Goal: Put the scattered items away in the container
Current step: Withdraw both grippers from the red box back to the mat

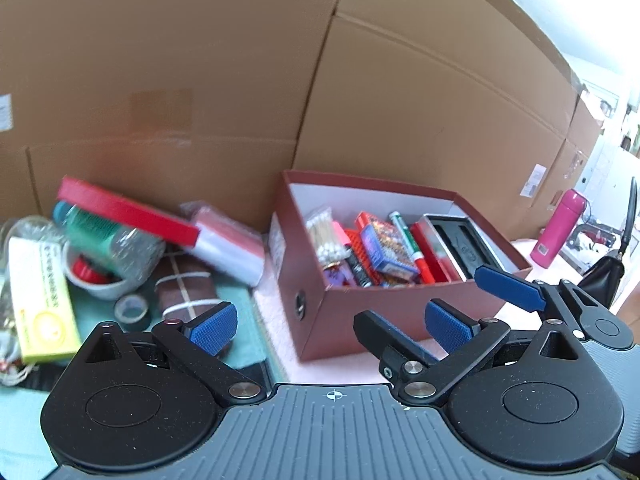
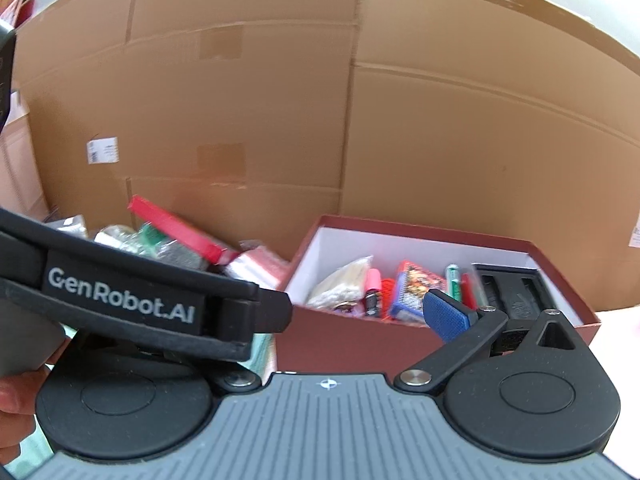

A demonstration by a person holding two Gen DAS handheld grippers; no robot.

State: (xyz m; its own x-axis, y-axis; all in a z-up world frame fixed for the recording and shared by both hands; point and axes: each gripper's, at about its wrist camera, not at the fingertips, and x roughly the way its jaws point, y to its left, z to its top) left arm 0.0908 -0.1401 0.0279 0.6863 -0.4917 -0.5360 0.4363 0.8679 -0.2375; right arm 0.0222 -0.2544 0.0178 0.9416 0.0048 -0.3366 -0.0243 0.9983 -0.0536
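A dark red box (image 1: 340,320) with a white inside holds cotton swabs (image 1: 326,236), a blue card pack (image 1: 384,250), a green marker (image 1: 404,236) and a black case (image 1: 460,246); it also shows in the right wrist view (image 2: 344,340). My left gripper (image 1: 332,324) is open and empty, in front of the box's near wall. The right gripper's blue fingers (image 1: 508,286) show at the box's right corner. In the right wrist view my right gripper (image 2: 340,316) is open; its left finger is hidden behind the left gripper's body (image 2: 132,300).
A pile lies left of the box: a red lid (image 1: 124,210), a green-labelled bottle (image 1: 108,240), a white cup (image 1: 96,276), a tape roll (image 1: 131,308), a yellow-green packet (image 1: 40,296), a brown bundle (image 1: 186,286). Big cardboard boxes (image 1: 240,80) stand behind. A pink flask (image 1: 560,228) stands at the right.
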